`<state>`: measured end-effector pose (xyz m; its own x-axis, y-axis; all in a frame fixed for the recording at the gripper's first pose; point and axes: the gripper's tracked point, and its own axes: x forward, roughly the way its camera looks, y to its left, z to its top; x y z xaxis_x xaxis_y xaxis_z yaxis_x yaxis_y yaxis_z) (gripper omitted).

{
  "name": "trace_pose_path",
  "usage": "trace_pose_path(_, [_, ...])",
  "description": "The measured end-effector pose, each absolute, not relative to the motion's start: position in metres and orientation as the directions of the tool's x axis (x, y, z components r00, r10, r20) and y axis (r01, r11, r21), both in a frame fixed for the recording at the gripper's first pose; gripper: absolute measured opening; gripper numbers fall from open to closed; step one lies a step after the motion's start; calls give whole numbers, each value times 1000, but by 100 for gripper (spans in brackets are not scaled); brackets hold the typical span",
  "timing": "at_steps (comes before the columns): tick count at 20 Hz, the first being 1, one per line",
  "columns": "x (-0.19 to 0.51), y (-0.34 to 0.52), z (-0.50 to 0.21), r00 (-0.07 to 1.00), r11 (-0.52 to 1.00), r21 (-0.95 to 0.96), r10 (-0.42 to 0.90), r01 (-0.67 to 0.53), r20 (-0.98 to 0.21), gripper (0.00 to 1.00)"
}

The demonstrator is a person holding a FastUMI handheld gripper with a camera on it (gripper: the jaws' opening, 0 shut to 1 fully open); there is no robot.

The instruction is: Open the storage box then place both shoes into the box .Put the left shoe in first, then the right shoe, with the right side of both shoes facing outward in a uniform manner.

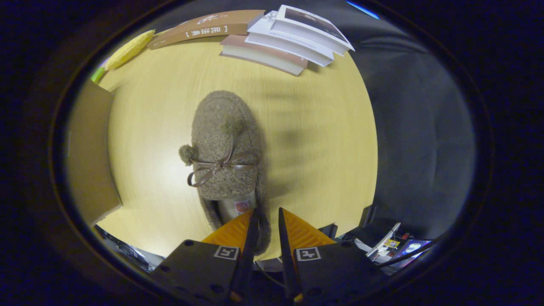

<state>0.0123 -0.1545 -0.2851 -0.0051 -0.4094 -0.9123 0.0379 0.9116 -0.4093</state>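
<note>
The hand-held gripper [267, 216] sits low over the wooden surface [323, 140], its fingers drawn narrow around the right rim of the heel of a fuzzy brown shoe [225, 148]; whether both press on it cannot be told. The shoe points away, toe toward a stack of books [284, 38], bow and pompom on top. The storage box [89, 157] stands off to the left, a yellow object [129, 49] beyond it
</note>
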Motion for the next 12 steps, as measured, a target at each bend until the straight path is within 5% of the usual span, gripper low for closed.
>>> trace_pose_path(4, [5, -159, -306, -56, 930, -366, -365, 23, -929, 35])
trace_pose_path(7, [1, -155, -321, -100, 952, -307, -305, 7, -947, 14])
trace_pose_path(12, [0, -156, -319, -56, 940, -339, -337, 46, -940, 4])
